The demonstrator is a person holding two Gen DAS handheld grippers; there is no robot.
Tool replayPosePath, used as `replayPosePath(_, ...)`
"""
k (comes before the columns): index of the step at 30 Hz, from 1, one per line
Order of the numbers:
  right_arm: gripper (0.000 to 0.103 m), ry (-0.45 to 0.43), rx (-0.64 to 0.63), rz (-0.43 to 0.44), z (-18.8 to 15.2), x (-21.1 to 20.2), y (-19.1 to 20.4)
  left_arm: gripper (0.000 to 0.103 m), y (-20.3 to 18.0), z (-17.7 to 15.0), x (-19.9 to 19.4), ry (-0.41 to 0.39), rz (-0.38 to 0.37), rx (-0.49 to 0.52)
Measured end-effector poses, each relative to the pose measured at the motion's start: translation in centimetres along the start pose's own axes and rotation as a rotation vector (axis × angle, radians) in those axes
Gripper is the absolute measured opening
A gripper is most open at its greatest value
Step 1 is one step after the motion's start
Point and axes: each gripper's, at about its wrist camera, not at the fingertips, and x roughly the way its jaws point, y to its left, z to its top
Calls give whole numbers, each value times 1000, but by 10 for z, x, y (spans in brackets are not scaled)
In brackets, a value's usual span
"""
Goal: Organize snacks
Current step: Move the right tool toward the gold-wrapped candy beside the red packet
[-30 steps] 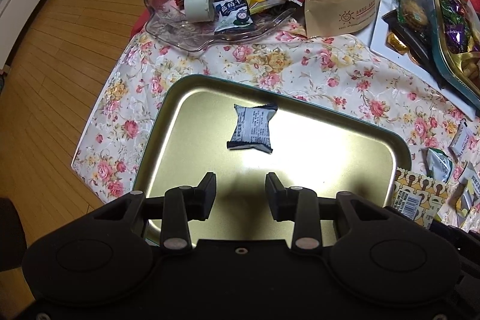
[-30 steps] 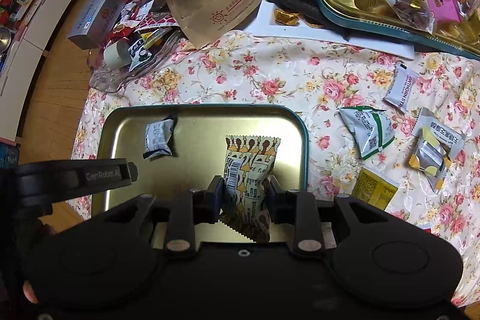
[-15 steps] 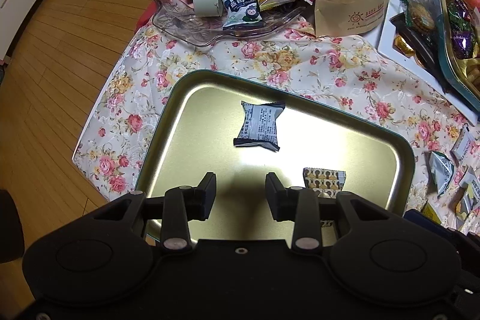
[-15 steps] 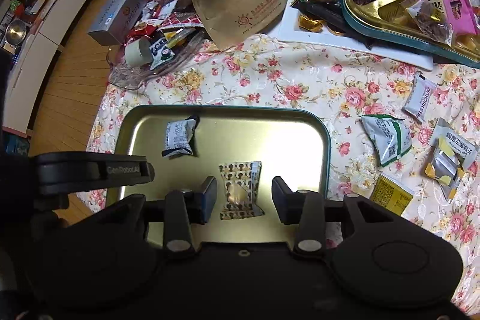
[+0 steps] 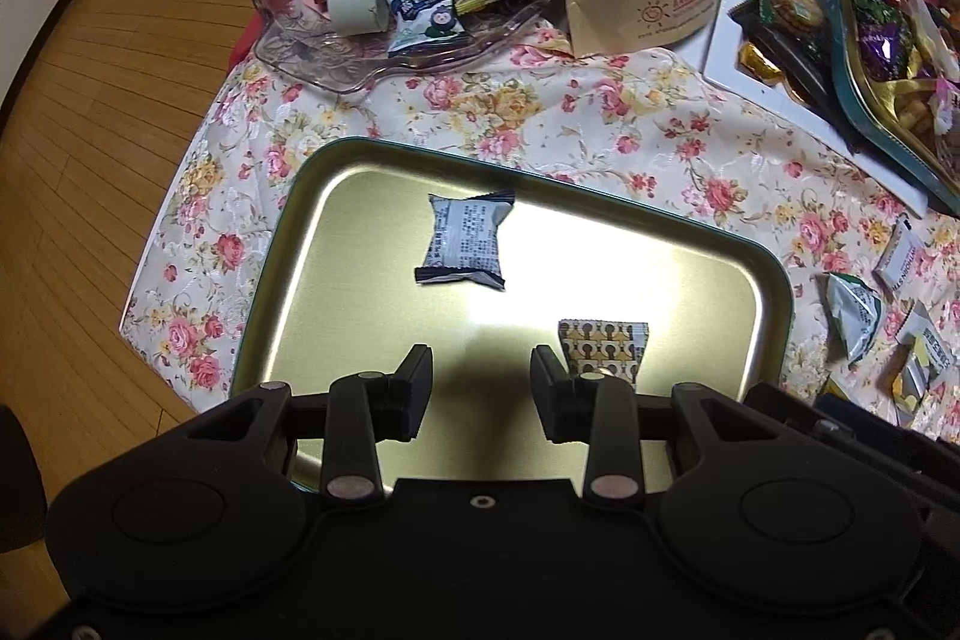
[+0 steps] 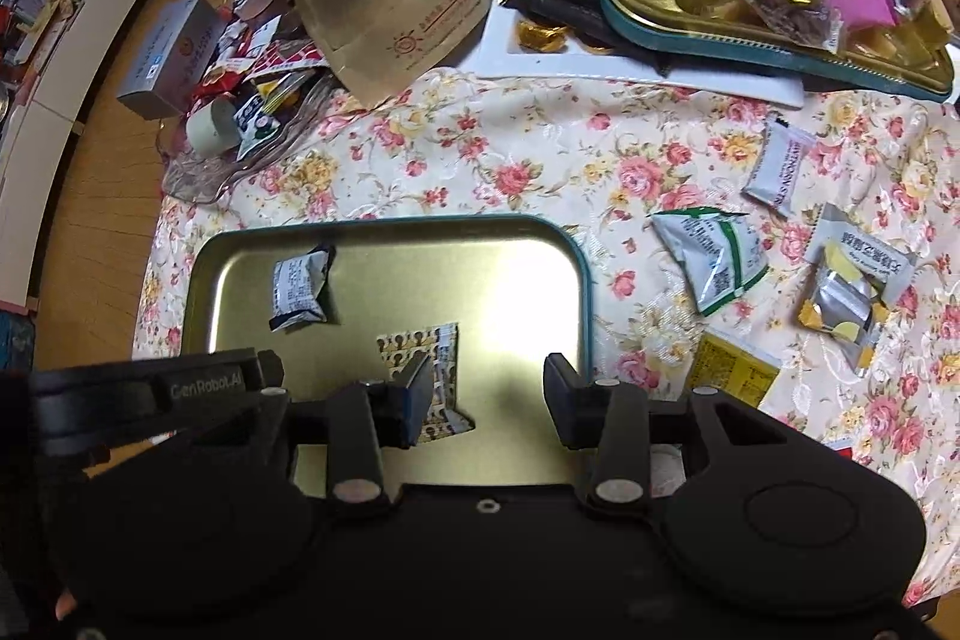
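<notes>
Two wrapped snacks lie in the gold tray [image 6: 576, 268]: a grey packet [image 6: 298, 287] toward its far left corner, a patterned packet [image 6: 433, 358] near its front edge. Loose packets [image 6: 711, 262] litter the floral cloth [image 6: 510, 160] beyond the tray's right rim. Right gripper [image 6: 487, 391] hovers over the tray, jaws wide, empty; the patterned packet lies partly under its left finger. Left gripper [image 5: 480, 382] likewise spread, empty.

Warm, dim indoor light from overhead. Hot glare blown out on the gold tray [image 5: 336, 280] (same patch in the right wrist view [image 6: 516, 280]). Soft shadows under the grey snack packet [image 5: 465, 244]. Strong fisheye bending at edges; slight blur top right.
</notes>
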Motion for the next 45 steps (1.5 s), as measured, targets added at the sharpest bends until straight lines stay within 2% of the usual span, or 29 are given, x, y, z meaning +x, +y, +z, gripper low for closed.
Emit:
replayPosePath(9,43,22,97,-68,7,-2,-37,45,-20,-3,-8,-23,-12,49)
replayPosePath(13,43,37,167,-66,8,-5,-58,45,-30,-5,-10,-25,-22,76)
replayPosePath(21,43,-16,217,-96,8,-22,-92,45,-60,-14,-10,-20,-41,161)
replayPosePath(25,43,-19,257,-87,7,-27,-108,45,-76,-20,-10,-15,-54,202)
replayPosePath(29,43,-19,243,-102,4,-31,-118,45,-91,-26,-11,-9,-67,242)
replayPosePath(45,43,107,234,-125,-29,-19,-165,44,-144,-40,-18,13,-129,321)
